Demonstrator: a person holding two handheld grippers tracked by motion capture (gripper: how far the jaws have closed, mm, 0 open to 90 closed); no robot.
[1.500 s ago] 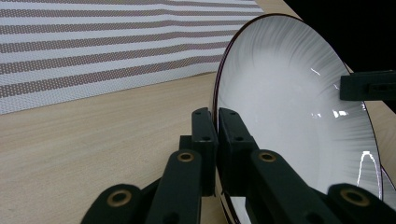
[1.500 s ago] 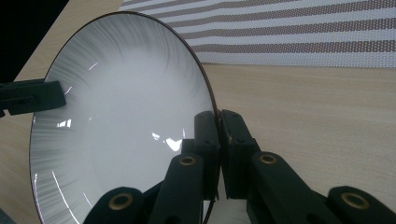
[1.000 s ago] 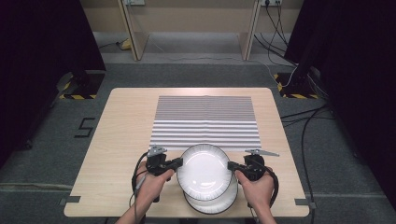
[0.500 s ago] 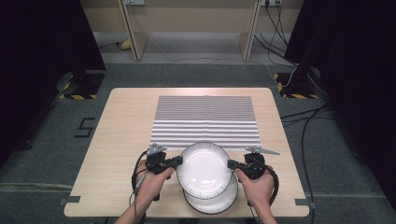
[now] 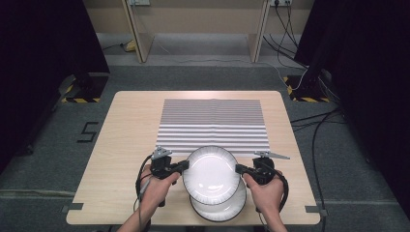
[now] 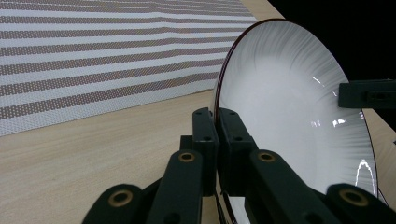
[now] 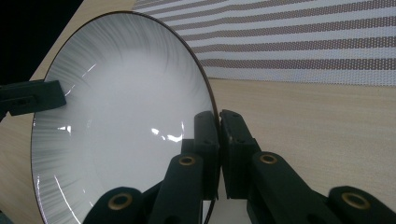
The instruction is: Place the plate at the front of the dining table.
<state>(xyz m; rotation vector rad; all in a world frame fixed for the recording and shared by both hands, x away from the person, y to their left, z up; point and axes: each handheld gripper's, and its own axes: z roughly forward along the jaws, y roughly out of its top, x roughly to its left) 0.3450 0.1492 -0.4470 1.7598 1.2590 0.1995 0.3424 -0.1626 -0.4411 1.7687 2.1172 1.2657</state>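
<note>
A white plate [image 5: 211, 174] with a dark rim and fine grey ribbing hangs above the table's near edge, held from both sides. My left gripper [image 5: 184, 166] is shut on its left rim, and my right gripper [image 5: 239, 168] is shut on its right rim. Under it lies a second white plate [image 5: 220, 208], partly covered. In the left gripper view the jaws pinch the rim of the held plate [image 6: 299, 116]. The right gripper view shows the same grip on the plate [image 7: 121, 112] from the other side.
A striped grey-and-white placemat [image 5: 212, 125] lies flat on the far half of the wooden table [image 5: 125, 130]. Cables [image 5: 309, 121] run over the floor to the right, and dark curtains stand at both sides.
The held plate has moved slightly away from the person, toward the placemat, with both grippers still on it. The lower plate has stayed in place.
</note>
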